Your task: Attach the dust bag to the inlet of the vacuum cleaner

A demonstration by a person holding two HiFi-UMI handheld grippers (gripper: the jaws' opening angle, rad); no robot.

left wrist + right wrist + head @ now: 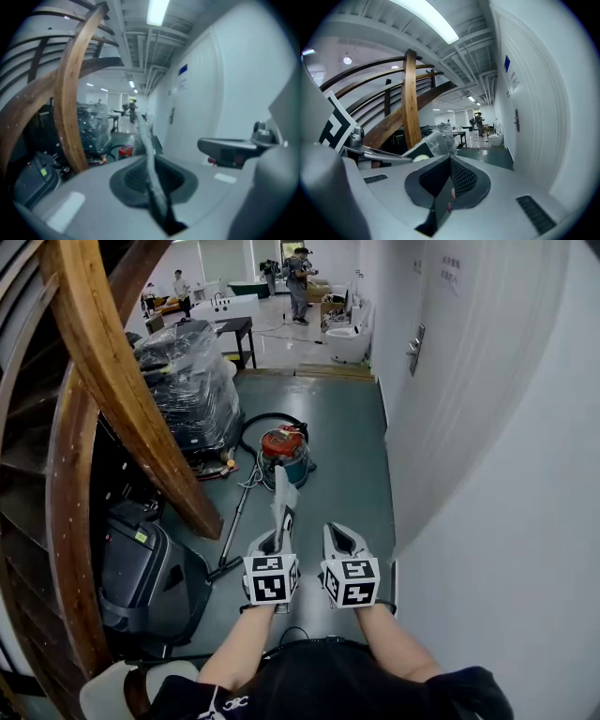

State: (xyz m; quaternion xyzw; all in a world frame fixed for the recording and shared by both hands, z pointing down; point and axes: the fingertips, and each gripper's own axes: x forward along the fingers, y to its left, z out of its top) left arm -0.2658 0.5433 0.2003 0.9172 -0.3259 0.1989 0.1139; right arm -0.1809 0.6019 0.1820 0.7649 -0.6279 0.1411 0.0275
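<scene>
On the green floor ahead stands the vacuum cleaner [284, 452], a red-topped teal canister; the left gripper view shows it small and far off [124, 151]. My left gripper [278, 540] is shut on the dust bag [284, 497], a flat whitish bag with a dark collar. The bag sticks up and forward from the jaws, and it appears edge-on in the left gripper view [149, 159], where my left gripper [151, 173] pinches it. My right gripper [339, 534] is beside it, shut and empty, jaws together [450, 161]. The bag [435, 142] shows to its left.
A black hose [270, 418] and a wand [234, 521] lie by the vacuum. A curved wooden stair beam [122, 390], a plastic-wrapped stack [187, 381] and a dark machine [141, 568] fill the left. A white wall with a door [469, 381] runs along the right. People stand far back.
</scene>
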